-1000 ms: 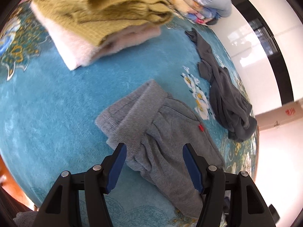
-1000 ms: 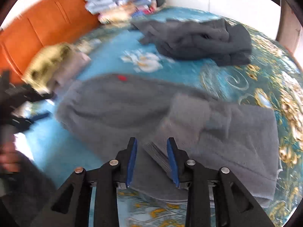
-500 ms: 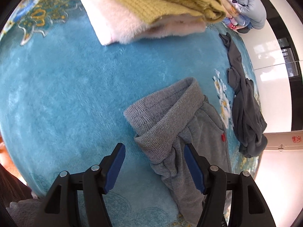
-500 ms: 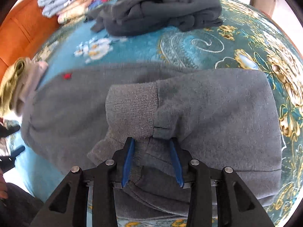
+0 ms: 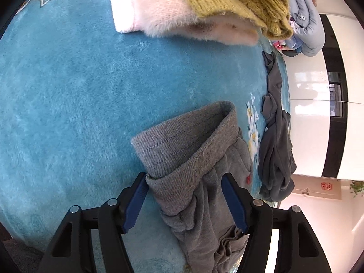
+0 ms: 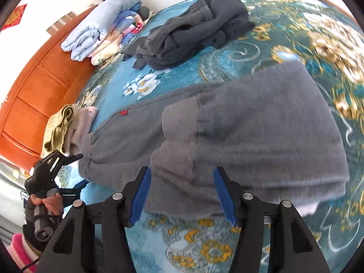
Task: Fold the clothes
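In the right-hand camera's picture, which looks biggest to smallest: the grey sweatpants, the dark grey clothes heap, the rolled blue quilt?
1. Grey sweatpants, by far, though closest to the camera.
2. Dark grey clothes heap.
3. Rolled blue quilt, farthest off, so its true size is unsure.

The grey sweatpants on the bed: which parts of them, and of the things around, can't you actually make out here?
- Grey sweatpants: in the left wrist view, the legs run off the bottom edge behind the left gripper.
- Same pants, right wrist view: motion blur smears the folded cuff; the near hem sits behind the opening right gripper.
- Red tag: too small to read.
- Dark grey garment: bunched, so its type is unclear.
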A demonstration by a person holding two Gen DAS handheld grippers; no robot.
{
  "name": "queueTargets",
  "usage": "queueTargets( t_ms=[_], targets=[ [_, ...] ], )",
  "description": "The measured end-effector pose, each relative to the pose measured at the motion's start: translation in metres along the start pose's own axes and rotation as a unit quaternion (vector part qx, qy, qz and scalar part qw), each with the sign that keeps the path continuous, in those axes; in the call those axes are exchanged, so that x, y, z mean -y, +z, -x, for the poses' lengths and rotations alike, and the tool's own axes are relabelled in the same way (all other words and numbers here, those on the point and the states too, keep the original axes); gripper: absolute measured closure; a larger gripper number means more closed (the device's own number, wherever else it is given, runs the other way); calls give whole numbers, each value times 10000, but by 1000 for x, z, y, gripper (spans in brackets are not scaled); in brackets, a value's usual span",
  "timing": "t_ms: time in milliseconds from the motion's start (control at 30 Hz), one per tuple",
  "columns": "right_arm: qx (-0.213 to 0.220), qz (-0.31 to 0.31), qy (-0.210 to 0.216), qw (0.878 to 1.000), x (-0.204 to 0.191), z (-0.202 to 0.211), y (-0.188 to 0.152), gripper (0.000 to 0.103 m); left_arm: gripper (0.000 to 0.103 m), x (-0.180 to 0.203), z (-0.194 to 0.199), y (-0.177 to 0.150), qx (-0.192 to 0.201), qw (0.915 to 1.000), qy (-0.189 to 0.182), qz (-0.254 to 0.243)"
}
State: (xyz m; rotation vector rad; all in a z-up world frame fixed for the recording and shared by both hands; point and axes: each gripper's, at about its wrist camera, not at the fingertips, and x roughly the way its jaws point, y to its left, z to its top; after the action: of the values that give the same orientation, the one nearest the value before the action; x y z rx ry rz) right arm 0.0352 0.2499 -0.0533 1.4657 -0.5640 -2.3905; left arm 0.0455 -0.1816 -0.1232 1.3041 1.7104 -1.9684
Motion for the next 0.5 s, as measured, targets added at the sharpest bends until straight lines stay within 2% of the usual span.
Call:
queueTargets(
  t_ms=[33, 100, 167, 233, 300, 500],
  targets=[
    [-22, -79, 21, 10000, 2, 2, -4, 45, 37, 0, 0, 1, 19, 10000, -16, 25],
    [-64, -240, 42, 9997, 8, 3, -10, 45, 52, -3, 1, 3, 75, 9999, -30, 138],
    [-72, -360, 68, 9993, 13, 5, -14, 45, 60, -7, 1, 4, 104, 9997, -14, 222],
    [-59, -427, 83, 9990, 15, 9, -15, 45, 65, -2, 0, 4, 147, 9999, 59, 67],
    [-61, -452, 109, 9989, 16, 12, -15, 45, 75, 2, 0, 4, 189, 9997, 133, -91],
    [-52, -417, 165, 9990, 12, 25, -16, 45, 82, 20, 18, -1, 653, 9949, 351, -679]
  ],
)
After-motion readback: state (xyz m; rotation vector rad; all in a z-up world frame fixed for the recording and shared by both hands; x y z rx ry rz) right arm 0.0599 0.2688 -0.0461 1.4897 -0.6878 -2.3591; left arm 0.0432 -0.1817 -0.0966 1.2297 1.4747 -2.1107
